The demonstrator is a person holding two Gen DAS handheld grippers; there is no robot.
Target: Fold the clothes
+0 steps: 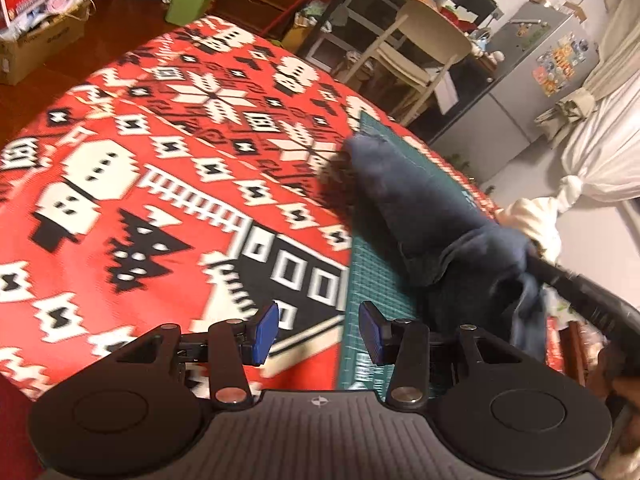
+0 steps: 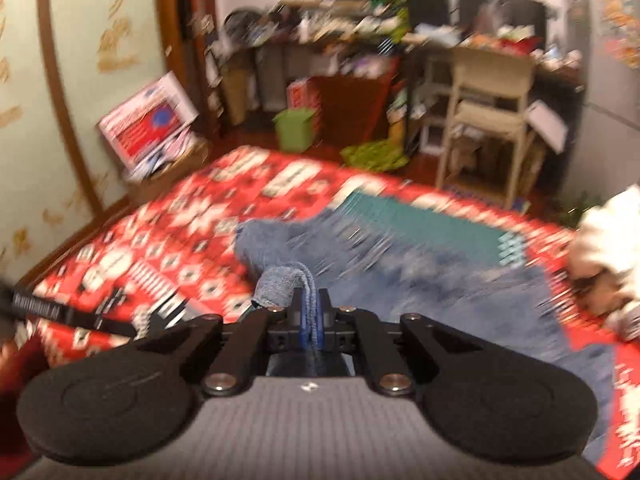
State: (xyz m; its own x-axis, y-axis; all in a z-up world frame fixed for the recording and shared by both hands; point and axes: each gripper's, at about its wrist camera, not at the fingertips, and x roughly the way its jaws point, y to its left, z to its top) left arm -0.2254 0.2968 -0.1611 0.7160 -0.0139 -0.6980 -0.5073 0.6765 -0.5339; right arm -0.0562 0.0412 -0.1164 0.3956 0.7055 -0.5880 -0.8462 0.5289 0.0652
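Note:
A dark blue garment lies bunched on a green cutting mat over the red patterned blanket. My left gripper hovers open above the blanket's near part, left of the garment, with nothing between its blue pads. In the right wrist view the same blue garment spreads across the mat, blurred by motion. My right gripper is shut on a fold of this cloth, which loops up over the left finger. The right gripper's dark body shows at the garment's near end in the left wrist view.
A white cloth bundle sits at the blanket's right edge. Beyond the far edge stand a green bin, a cardboard box, a pale wooden chair and cluttered shelves. A grey fridge is at the right.

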